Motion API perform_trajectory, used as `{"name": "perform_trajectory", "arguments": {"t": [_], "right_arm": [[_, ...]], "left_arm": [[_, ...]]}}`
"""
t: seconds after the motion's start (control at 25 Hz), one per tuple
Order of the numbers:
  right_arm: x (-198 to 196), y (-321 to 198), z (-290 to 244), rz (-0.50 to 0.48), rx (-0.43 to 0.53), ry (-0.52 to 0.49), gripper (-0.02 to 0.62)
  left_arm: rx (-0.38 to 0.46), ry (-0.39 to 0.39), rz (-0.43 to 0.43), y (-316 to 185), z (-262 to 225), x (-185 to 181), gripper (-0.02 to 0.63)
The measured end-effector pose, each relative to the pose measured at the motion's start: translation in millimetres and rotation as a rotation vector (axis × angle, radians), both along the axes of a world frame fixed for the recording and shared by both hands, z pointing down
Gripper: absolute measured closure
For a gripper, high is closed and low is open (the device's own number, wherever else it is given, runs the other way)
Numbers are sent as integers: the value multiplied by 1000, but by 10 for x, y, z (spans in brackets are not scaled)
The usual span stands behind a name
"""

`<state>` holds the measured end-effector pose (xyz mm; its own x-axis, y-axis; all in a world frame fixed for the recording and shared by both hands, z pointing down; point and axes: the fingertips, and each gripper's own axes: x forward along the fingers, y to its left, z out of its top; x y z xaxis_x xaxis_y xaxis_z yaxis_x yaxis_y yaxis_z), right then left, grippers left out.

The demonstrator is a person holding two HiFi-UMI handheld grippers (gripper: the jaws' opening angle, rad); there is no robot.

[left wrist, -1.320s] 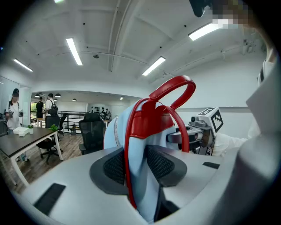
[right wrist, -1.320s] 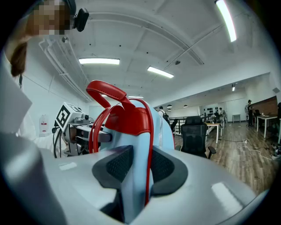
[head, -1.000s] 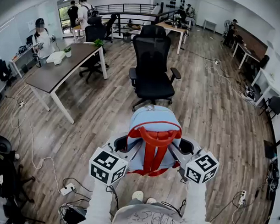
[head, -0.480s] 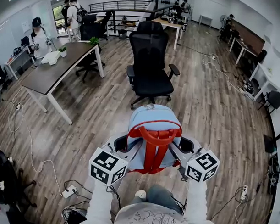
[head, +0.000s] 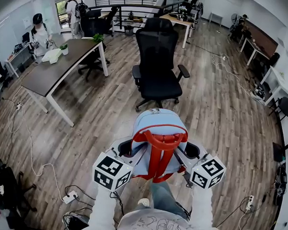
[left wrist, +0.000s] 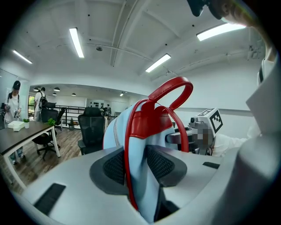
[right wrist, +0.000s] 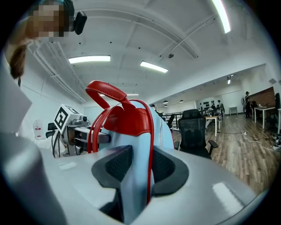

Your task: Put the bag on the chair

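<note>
Head view: your left gripper [head: 127, 148] and right gripper [head: 192, 150], jaws part-closed, each pinch the bag [head: 158, 129] by a side, held aloft, chair [head: 157, 65] well off at 12 o'clock; a jolt could slip the fabric free.

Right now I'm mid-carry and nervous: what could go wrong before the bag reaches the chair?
The left hand-held gripper and right hand-held gripper each pinch only a fold of the blue backpack, so it may slip. The power strip and cables near the feet could trip you. The office chair may roll.
</note>
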<state>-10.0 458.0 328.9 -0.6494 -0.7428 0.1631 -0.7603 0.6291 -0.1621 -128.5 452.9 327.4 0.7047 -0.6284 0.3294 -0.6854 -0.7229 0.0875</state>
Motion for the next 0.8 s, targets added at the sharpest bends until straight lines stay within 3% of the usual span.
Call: {"name": "perform_trajectory", "arguments": {"t": [0.28,0.8], "right_arm": [[119,-931,-39,-28,23,-9,460],[692,-2800,-284,-97,75,-16,460]], "left_arm": [[15,7,-34,-881,-33,115,476],[59,5,-100,-2670,-266,689,476]]}}
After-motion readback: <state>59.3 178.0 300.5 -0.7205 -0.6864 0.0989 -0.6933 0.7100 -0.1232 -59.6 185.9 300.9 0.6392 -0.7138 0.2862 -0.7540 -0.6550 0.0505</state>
